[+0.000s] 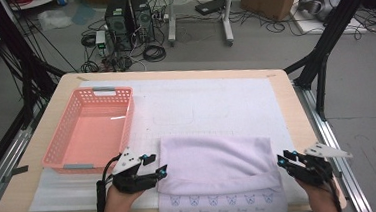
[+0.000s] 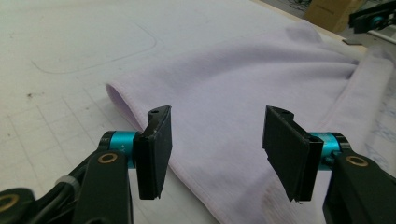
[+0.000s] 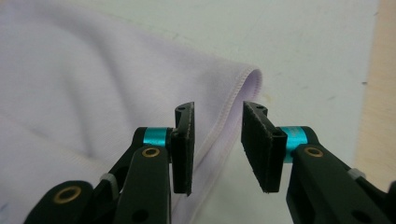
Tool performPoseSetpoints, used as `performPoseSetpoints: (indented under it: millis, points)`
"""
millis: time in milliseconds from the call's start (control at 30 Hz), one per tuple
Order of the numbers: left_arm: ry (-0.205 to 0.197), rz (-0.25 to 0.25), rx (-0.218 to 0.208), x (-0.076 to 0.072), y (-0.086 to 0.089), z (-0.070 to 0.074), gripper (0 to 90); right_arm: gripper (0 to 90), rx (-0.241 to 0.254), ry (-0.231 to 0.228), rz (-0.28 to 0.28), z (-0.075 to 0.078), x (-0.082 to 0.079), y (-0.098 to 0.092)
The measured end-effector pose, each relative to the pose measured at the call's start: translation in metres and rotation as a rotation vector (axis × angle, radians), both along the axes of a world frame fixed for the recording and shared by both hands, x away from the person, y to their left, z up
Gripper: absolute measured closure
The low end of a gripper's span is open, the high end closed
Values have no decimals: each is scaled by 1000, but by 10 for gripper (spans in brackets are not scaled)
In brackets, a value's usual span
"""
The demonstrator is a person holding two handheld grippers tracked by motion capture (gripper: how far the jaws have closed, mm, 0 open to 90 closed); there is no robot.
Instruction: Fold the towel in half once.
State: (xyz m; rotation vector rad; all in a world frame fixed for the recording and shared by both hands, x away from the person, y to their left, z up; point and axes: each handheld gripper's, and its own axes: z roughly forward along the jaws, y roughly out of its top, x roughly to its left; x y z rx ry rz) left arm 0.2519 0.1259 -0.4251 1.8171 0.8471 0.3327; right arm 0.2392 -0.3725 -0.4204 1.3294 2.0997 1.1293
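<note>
While the folded lilac towel [image 1: 216,176] lay at the table's near edge, beside the pink basket [image 1: 90,128], your left gripper [image 1: 161,171] and right gripper [image 1: 281,160] stood spread, gripping nothing; you needed to pinch its side hems evenly.

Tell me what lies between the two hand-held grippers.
In the high view, the folded lilac towel lies between the left hand-held gripper and the right hand-held gripper.

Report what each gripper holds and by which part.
Nothing is held: left gripper and right gripper stand open beside the folded towel.
</note>
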Motion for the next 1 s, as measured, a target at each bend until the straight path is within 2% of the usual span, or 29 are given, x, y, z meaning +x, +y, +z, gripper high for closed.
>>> performPoseSetpoints:
  millis: [133, 167, 233, 267, 367, 433, 467, 533, 633, 800, 1000]
  points:
    - [11, 17, 11, 15, 0, -2, 423, 598, -32, 56, -53, -12, 36, 15]
    - [16, 24, 15, 18, 0, -3, 419, 615, -47, 68, -62, -15, 45, 18]
    - [25, 30, 18, 23, 0, -4, 417, 819, -80, 94, -58, -19, 59, 25]
    - [27, 34, 21, 25, 0, -5, 417, 865, -106, 100, -58, -20, 64, 27]
    - [40, 49, 27, 31, -1, -8, 415, 869, -142, 78, -144, -20, 75, 25]
    - [44, 58, 32, 36, -3, -9, 411, 865, -96, 92, -169, -22, 79, 20]
    - [46, 58, 35, 38, -4, -10, 410, 842, -85, 93, -169, -22, 79, 19]
    - [47, 71, 54, 43, -5, -11, 404, 709, -82, 72, -171, -20, 76, 18]
    - [67, 99, 75, 51, -7, -15, 399, 621, -31, 44, -189, -16, 67, 12]
    - [95, 135, 114, 61, -12, -20, 398, 587, -16, 64, -131, -16, 55, 6]
    - [132, 134, 194, 70, -21, -26, 429, 588, -41, 72, -103, -18, 41, 11]
